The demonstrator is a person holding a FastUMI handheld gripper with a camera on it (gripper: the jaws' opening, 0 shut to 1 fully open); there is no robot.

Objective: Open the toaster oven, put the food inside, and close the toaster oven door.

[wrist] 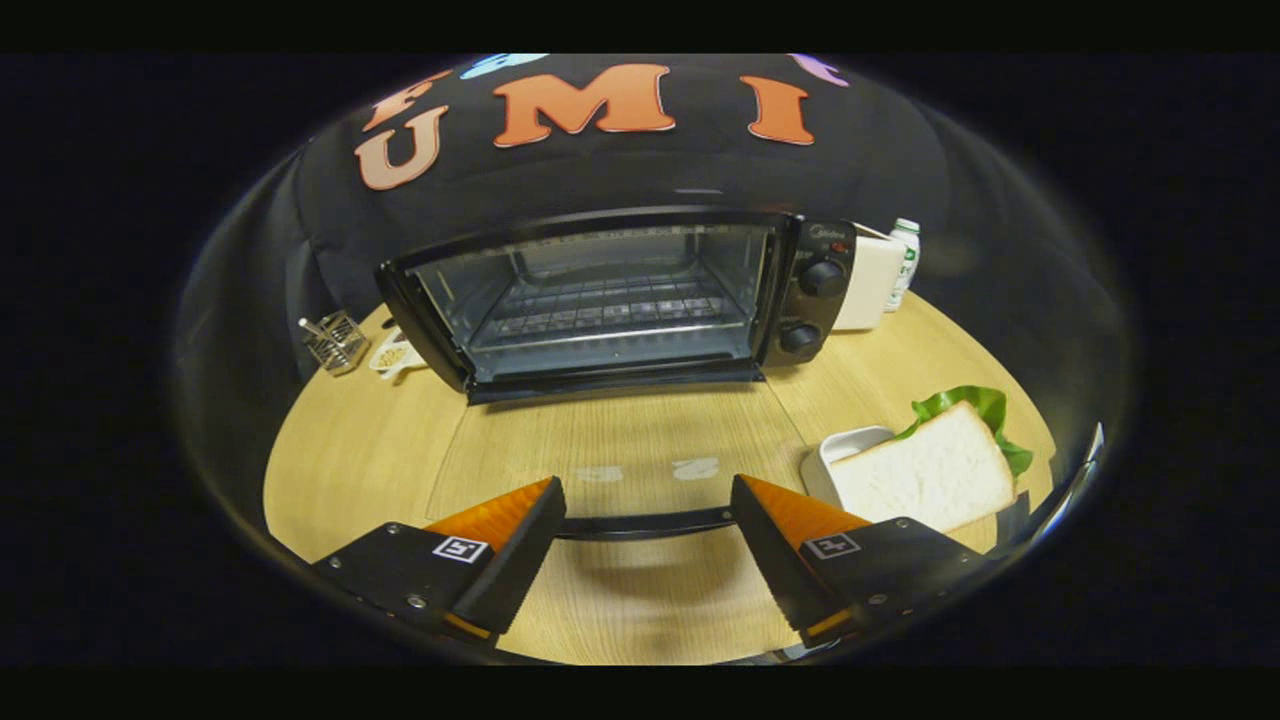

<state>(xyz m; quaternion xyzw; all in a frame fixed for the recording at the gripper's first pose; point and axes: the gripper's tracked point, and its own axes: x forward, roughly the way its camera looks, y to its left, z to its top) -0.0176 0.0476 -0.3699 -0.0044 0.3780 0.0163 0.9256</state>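
One toaster oven stands on the wooden bench, straight ahead at 12 o'clock from the tongs. Its door is swung all the way down and lies flat toward the tongs, glass pane showing the bench grain through it. The door's one dark bar handle runs crosswise in the gap between the two fingers, and whether either finger touches it cannot be told. The tongs are spread wide, nothing pinched between them.

Inside the oven cavity one wire rack sits level, with nothing on it. On the oven's control panel, at about 1 o'clock from the tongs, there are two round knobs, one above the other.

The food lies at roughly 2 o'clock, just beyond the right finger: one slice of white bread on top of one green lettuce leaf, resting on one white dish. It is well apart from the oven and outside it.

Beyond the oven's knob side, at about 1 o'clock, stand one pale box-shaped thing, touching or just beside the oven wall, and one small white bottle with a green label next to it.

At about 10 o'clock, beside the oven's other side, sit one small wire basket and one small white object, too small to identify.
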